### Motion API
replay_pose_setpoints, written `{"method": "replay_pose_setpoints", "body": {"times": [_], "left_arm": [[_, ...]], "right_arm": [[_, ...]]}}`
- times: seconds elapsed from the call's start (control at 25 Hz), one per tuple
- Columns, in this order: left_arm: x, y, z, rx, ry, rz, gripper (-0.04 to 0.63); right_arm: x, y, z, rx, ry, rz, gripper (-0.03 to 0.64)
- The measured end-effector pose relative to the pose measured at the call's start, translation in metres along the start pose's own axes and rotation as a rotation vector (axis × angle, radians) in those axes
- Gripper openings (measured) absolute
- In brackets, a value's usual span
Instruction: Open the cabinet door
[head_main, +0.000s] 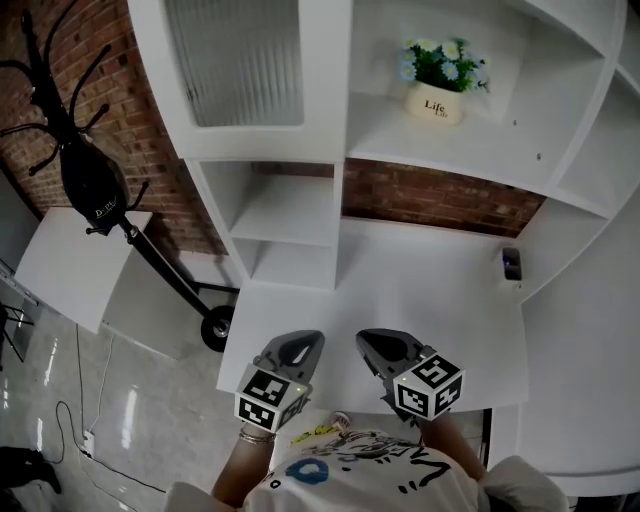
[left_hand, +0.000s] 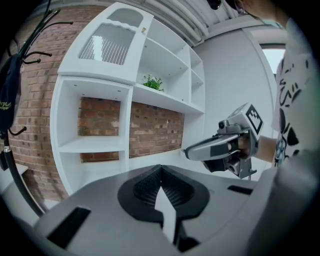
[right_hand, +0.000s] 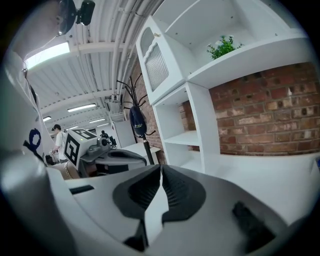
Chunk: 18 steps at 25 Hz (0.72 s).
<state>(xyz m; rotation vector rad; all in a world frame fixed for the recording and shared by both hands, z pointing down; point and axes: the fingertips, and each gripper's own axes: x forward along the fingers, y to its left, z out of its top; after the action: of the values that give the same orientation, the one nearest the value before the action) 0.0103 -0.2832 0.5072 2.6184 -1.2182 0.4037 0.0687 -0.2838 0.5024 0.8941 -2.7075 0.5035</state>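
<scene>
White laminate fills most of what we see: one tall white shelf unit (head_main: 340, 200) set against a red brick wall (head_main: 440, 200), with a broad white desk top (head_main: 430, 290) built into it. A grey glossy floor (head_main: 150, 400) spreads left of the desk top. One black coat stand (head_main: 85, 170) with a dark bag hung on it stands there too.

High above the desk top's left end sits the one white cabinet door with a ribbed glass panel (head_main: 235, 60), lying flush in its frame. Two open cubbyholes lie between it and the desk top. One white pot of flowers (head_main: 434, 103) stands on a shelf above the desk top. One small dark device (head_main: 511, 263), which we cannot identify, rests at the desk top's right end.

We count two grey grippers, hand-held side by side over the desk top's near edge, noses toward the brick and well apart from the door. The left gripper (head_main: 300, 345) has its jaws pressed together on nothing, and so does the right gripper (head_main: 380, 345).
</scene>
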Motion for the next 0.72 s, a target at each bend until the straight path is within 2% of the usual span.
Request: {"method": "replay_pose_setpoints", "body": {"times": [0.32,0.72], "left_arm": [[0.011,0.023,0.049,0.072,-0.067,0.031,0.012],[0.007,0.044,0.111,0.160,-0.159,-0.012,0.012]], "right_arm": [[0.015,-0.011,0.049,-0.091,-0.060,0.038,0.029],[0.015,-0.011,0.124,-0.203,-0.182,-0.025,0.029]]}}
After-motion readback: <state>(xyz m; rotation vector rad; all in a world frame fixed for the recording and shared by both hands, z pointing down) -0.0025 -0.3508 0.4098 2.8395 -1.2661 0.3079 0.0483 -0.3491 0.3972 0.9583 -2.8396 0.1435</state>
